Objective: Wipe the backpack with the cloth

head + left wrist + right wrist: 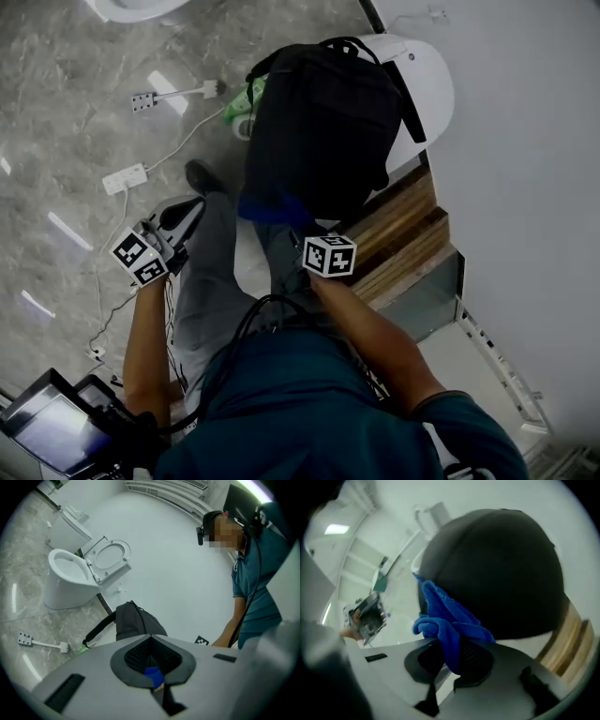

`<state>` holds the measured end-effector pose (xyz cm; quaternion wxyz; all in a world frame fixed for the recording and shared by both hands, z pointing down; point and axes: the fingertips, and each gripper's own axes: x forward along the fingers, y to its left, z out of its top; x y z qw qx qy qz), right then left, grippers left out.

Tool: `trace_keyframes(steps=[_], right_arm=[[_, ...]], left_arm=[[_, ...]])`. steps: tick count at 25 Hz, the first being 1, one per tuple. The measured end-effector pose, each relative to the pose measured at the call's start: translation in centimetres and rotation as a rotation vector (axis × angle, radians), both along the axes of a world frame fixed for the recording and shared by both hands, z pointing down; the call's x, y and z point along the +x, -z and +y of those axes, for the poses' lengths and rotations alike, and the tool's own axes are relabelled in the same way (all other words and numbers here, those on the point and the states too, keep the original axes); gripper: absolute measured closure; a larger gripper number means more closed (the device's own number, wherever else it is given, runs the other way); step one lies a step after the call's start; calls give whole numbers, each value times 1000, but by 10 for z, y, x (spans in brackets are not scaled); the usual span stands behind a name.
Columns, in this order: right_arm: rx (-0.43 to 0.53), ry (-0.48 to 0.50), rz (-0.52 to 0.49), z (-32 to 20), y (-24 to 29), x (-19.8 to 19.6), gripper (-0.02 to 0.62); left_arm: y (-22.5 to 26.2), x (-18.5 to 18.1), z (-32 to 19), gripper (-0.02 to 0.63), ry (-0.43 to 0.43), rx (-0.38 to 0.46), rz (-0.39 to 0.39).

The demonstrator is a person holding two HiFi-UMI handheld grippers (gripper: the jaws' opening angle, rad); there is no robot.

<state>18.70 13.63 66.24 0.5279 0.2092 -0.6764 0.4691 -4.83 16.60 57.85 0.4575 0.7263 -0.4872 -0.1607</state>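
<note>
Clamping blue cloth [446,620], right hand-held gripper [446,662] holds it against backpack [501,569]

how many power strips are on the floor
2. One power strip lies left of the backpack; the other lies nearer the person, whose body may hide more.

Head view: the backpack [323,131] covers most of a white rounded fixture [433,84] at upper right and half of a green object [246,97] at upper centre. The cloth [272,208] shows only as a blue strip under the backpack's lower edge. A white shape [131,7] is cut off at top left. Left gripper view, bottom centre: a tiny blue scrap [153,674], too small to identify.
</note>
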Motion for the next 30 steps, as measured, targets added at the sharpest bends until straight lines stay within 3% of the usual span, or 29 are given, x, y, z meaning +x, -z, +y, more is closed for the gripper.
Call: trace_keyframes(steps=[2, 7, 9, 10, 11, 13, 15, 19, 20, 22, 23, 25, 27, 30], right_arm=[[3, -233, 103, -19, -13, 56, 560], [89, -702, 292, -60, -45, 178, 560], [176, -797, 320, -84, -40, 205, 560], [235, -781, 307, -96, -30, 206, 560], [303, -724, 277, -108, -16, 200, 560], [445, -488, 194, -124, 16, 170, 560], [572, -143, 102, -129, 45, 121, 560], [871, 762, -219, -98, 90, -29, 560], [914, 922, -291, -87, 88, -62, 560], [945, 1137, -359, -76, 70, -111, 560], [947, 1198, -366, -79, 62, -128, 560], [972, 1230, -354, -110, 60, -151, 560], [1021, 1164, -275, -164, 66, -145, 560], [1034, 988, -97, -239, 68, -89, 560]], left_arm=[[4, 11, -10, 601, -56, 1, -4], [14, 20, -26, 601, -167, 13, -30], [17, 23, -28, 601, -174, 17, -39], [18, 24, -28, 601, -177, 20, -43], [19, 25, -28, 601, -179, 23, -47], [20, 28, -28, 601, -169, 27, -45], [20, 31, -27, 601, -147, 28, -40], [20, 35, -28, 601, -109, 30, -37], [20, 34, -28, 601, -98, 31, -39], [21, 31, -26, 601, -77, 28, -45], [22, 30, -24, 601, -68, 26, -47], [24, 25, -21, 601, -46, 25, -55], [25, 18, -16, 601, -22, 21, -65], [23, 13, -11, 601, 0, 16, -71]])
